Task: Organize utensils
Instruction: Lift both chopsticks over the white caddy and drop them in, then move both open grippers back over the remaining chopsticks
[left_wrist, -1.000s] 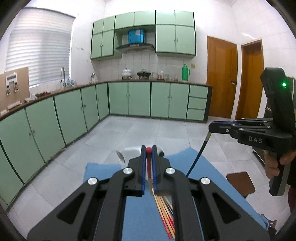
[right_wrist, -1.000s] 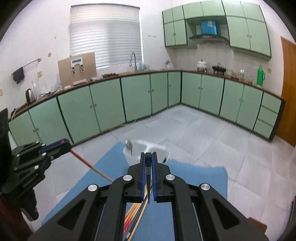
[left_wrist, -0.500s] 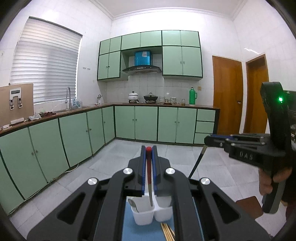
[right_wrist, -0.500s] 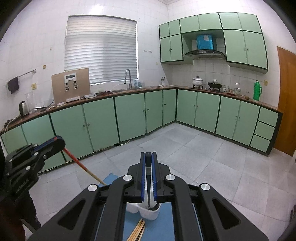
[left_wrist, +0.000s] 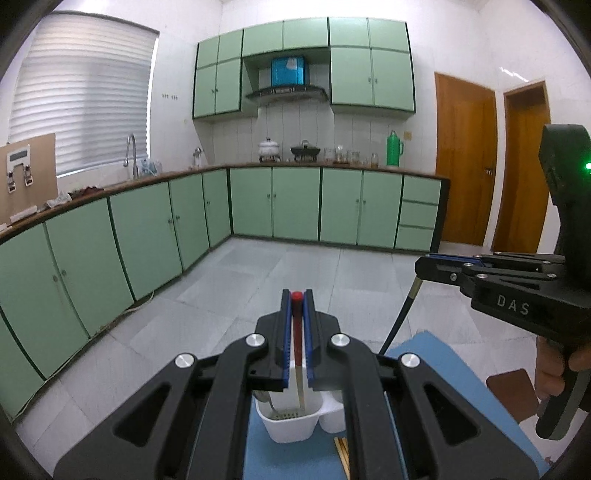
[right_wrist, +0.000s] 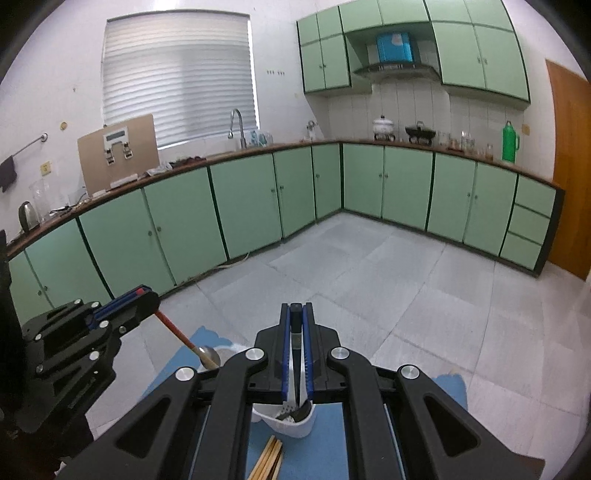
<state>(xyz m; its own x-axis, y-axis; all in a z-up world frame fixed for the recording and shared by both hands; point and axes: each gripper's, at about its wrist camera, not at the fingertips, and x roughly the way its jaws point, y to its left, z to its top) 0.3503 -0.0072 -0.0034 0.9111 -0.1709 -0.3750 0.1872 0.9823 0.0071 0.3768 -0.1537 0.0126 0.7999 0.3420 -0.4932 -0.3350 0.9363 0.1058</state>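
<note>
While both utensils are held above a white caddy (left_wrist: 291, 424) at the lower centre of the frame, the sorting step is judged to be at the point of delivery. A red-handled spoon (left_wrist: 296, 332) is clamped between the blue pads of the left hand-held gripper (left_wrist: 296, 306), its shaft pointing down toward a compartment of the caddy; its bowl (right_wrist: 208, 356) is seen at lower left of the right wrist view, just above the caddy's rim. A black-handled utensil (right_wrist: 295, 332) is gripped the same way by the right hand-held gripper (right_wrist: 296, 317), its lower end over the caddy's other side. Loose wooden chopsticks (right_wrist: 267, 459) are left lying on the blue mat (right_wrist: 325, 435) covering the tabletop, just in front of the caddy. Lowering each piece into its compartment before the jaws are parted is judged to be the next requirement. What kind of utensil the black-handled one is cannot be told, its head being hidden behind the gripper; much of the caddy is likewise covered, and the chopsticks are cut off by the frame's bottom edge.
</note>
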